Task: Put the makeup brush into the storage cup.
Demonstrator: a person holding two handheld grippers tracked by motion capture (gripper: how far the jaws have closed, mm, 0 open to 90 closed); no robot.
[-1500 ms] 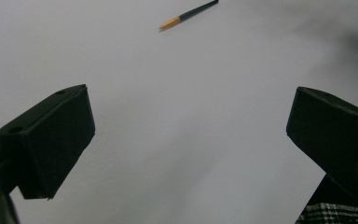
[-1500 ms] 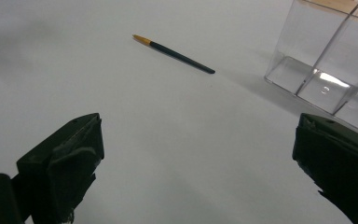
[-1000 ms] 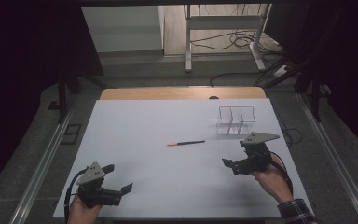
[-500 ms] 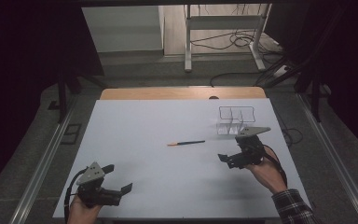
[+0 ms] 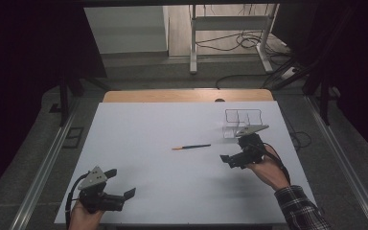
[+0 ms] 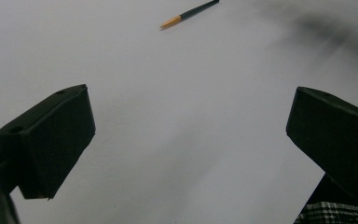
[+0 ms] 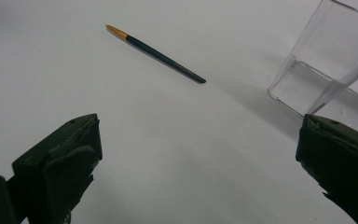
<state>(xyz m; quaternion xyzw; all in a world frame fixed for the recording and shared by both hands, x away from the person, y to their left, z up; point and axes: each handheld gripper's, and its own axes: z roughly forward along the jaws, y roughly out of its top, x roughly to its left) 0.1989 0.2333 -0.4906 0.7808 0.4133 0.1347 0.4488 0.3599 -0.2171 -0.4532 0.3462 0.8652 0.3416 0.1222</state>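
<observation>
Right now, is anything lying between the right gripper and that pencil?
Nothing visible. In the right gripper view only bare white table lies between the open right gripper and the pencil. The clear organizer stands off to the side.

The person's left hand (image 5: 82, 213) comes in low at the near left corner, holding the left tongs (image 5: 120, 184) close over the tabletop (image 5: 163, 187), their jaws spread wide with nothing between them and aimed toward the middle. The right hand (image 5: 267, 170) reaches farther forward on the right side, a checked sleeve (image 5: 299, 211) covering the forearm. It carries the right tongs (image 5: 231, 159), jaws likewise wide apart and empty, pointing leftward across the surface, a grey three-cornered plate (image 5: 251, 129) on top.
</observation>
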